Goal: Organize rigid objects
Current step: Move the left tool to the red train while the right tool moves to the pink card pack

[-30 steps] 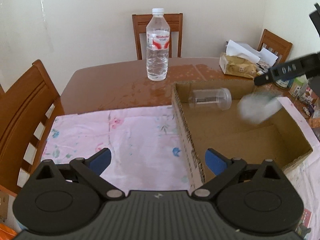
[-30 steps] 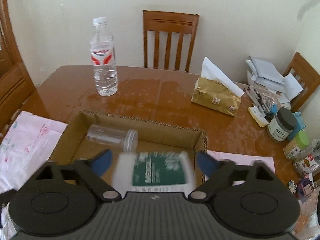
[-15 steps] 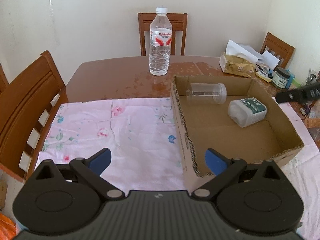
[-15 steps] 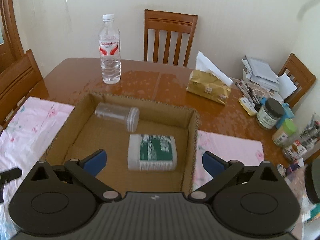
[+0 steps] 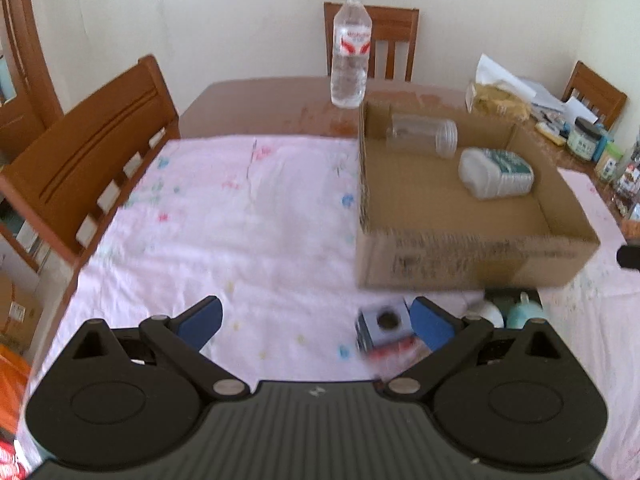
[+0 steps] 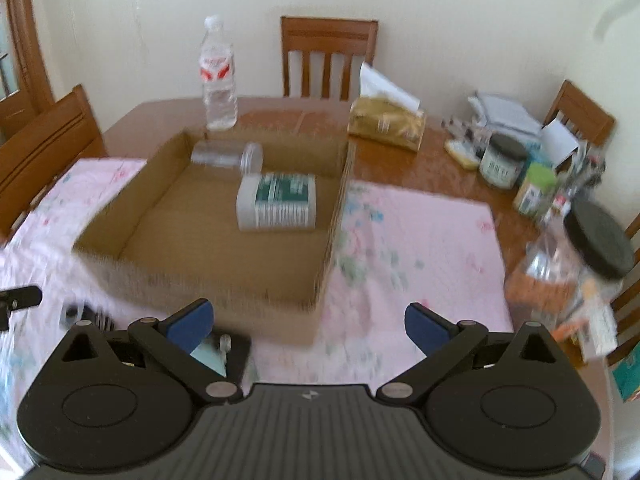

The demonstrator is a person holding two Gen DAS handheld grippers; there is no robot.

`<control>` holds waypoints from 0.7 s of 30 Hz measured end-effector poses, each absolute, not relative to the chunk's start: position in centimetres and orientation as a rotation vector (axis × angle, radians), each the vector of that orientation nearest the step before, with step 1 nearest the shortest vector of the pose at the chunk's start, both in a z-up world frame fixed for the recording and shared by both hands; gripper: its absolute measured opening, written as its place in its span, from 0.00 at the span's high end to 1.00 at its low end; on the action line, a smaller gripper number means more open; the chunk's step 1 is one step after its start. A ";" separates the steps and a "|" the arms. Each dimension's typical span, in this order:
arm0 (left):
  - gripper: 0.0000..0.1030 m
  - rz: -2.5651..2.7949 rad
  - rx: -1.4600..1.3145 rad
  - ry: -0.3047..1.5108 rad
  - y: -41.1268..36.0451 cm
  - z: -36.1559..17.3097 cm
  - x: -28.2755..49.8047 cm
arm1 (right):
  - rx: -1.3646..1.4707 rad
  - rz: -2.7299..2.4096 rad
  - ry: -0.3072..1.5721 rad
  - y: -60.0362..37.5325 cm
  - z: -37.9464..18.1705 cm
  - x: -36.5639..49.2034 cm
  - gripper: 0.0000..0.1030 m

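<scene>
An open cardboard box (image 5: 472, 264) (image 6: 200, 280) sits on the pink floral cloth. Inside it lie a clear plastic jar (image 5: 424, 136) (image 6: 228, 155) on its side and a white bottle with a green label (image 5: 498, 174) (image 6: 278, 202). My left gripper (image 5: 316, 320) is open above the cloth, with a small blue-grey cube with a round hole (image 5: 384, 324) just inside its right finger. My right gripper (image 6: 306, 322) is open in front of the box's near wall, nothing between its fingers. Pale round objects (image 5: 516, 314) sit by the box front.
A water bottle (image 5: 350, 50) (image 6: 218, 76) stands on the bare wooden table behind the box. A tissue pack (image 6: 386, 124), jars (image 6: 502, 160) and papers crowd the right side. A black-lidded jar (image 6: 568, 268) stands near right. Wooden chairs (image 5: 88, 152) surround the table.
Both grippers have pulled back toward the near table edge, so the box looks farther away. The cube and other small objects near the box front have come into view.
</scene>
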State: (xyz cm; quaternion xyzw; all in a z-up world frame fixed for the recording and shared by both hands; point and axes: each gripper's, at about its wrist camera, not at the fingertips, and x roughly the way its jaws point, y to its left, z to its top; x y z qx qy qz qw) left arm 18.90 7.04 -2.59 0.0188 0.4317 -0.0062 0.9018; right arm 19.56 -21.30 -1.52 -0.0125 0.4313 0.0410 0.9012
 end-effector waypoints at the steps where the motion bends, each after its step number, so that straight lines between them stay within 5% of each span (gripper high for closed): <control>1: 0.03 -0.006 0.043 0.904 6.9 -2.8 18.5 | -0.022 0.087 0.907 -21.6 -2.2 19.1 0.00; 21: 0.03 -0.201 0.185 1.052 5.5 -7.3 15.7 | -0.043 0.074 1.063 -19.9 -9.4 11.7 0.00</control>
